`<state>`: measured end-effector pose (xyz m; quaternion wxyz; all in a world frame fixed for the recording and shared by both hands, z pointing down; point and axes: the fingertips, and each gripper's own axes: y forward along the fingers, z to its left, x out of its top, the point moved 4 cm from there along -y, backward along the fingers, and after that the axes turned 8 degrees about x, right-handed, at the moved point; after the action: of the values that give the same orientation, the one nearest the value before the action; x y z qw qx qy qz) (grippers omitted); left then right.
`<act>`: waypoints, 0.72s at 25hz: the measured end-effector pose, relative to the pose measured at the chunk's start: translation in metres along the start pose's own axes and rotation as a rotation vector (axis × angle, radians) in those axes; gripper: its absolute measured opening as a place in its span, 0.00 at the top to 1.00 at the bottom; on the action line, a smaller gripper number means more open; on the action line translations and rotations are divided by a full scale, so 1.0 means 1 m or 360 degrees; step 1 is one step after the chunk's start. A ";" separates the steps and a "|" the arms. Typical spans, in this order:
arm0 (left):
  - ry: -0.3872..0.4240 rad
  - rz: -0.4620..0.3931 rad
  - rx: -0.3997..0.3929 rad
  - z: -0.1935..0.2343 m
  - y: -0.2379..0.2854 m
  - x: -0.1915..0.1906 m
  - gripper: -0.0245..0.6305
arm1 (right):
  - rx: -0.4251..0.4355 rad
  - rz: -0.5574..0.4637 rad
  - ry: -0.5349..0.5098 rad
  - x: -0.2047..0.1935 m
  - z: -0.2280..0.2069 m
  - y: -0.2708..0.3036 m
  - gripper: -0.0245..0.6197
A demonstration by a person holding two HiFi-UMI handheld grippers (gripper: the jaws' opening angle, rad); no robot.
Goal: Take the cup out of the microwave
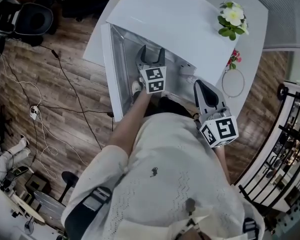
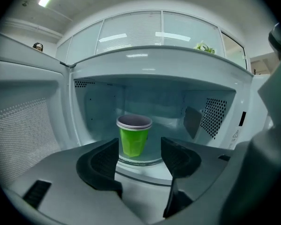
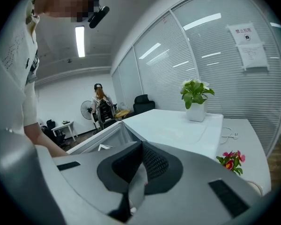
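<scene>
A green cup (image 2: 133,137) with a pale rim stands upright on the glass turntable (image 2: 140,162) inside the white microwave (image 2: 154,62), whose door (image 2: 23,125) hangs open to the left. My left gripper (image 2: 139,149) is open at the cavity's mouth. The cup is a little beyond its fingertips, in line with the gap, and nothing touches it. In the head view the left gripper (image 1: 151,54) reaches into the microwave opening, and the cup is hidden there. My right gripper (image 1: 201,86) hovers to the right outside the oven. In its own view the right gripper (image 3: 141,149) is shut and empty.
A potted plant with white flowers (image 1: 233,18) stands on the white top (image 1: 190,29) above the oven. Pink flowers (image 1: 234,58) and a looped white cable (image 1: 233,84) lie at the right. Loose cables (image 1: 65,99) run over the wooden floor on the left. A black railing (image 1: 285,149) stands right.
</scene>
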<state>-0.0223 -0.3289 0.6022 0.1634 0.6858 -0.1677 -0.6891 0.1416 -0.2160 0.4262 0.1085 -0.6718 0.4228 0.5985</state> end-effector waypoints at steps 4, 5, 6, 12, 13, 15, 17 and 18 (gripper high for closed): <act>-0.0005 0.0039 -0.0030 0.001 0.009 -0.002 0.52 | -0.0060 -0.0009 0.0033 0.000 0.003 0.005 0.95; -0.0006 0.0045 -0.0036 0.002 0.010 -0.001 0.52 | -0.0065 -0.0011 0.0035 0.000 0.004 0.007 0.95; 0.0001 0.0048 -0.0044 0.003 0.010 -0.001 0.52 | -0.0072 -0.0013 0.0038 0.000 0.006 0.008 0.95; 0.0070 0.0059 -0.0119 0.010 0.016 -0.002 0.52 | -0.0148 -0.0021 0.0084 -0.001 0.013 0.014 0.95; 0.0085 0.0058 -0.0131 0.011 0.018 -0.002 0.52 | -0.0161 -0.0020 0.0089 -0.001 0.013 0.015 0.95; 0.0125 0.0051 -0.0157 0.012 0.021 -0.001 0.52 | -0.0183 -0.0018 0.0096 -0.002 0.015 0.018 0.95; 0.0163 0.0046 -0.0185 0.013 0.025 -0.002 0.52 | -0.0194 -0.0014 0.0095 -0.003 0.018 0.020 0.95; 0.0179 0.0042 -0.0200 0.014 0.026 -0.002 0.52 | -0.0202 -0.0011 0.0096 -0.004 0.020 0.021 0.95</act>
<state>-0.0364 -0.3513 0.6160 0.2244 0.7096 -0.1237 -0.6564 0.1129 -0.2145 0.4326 0.0549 -0.6964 0.3847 0.6032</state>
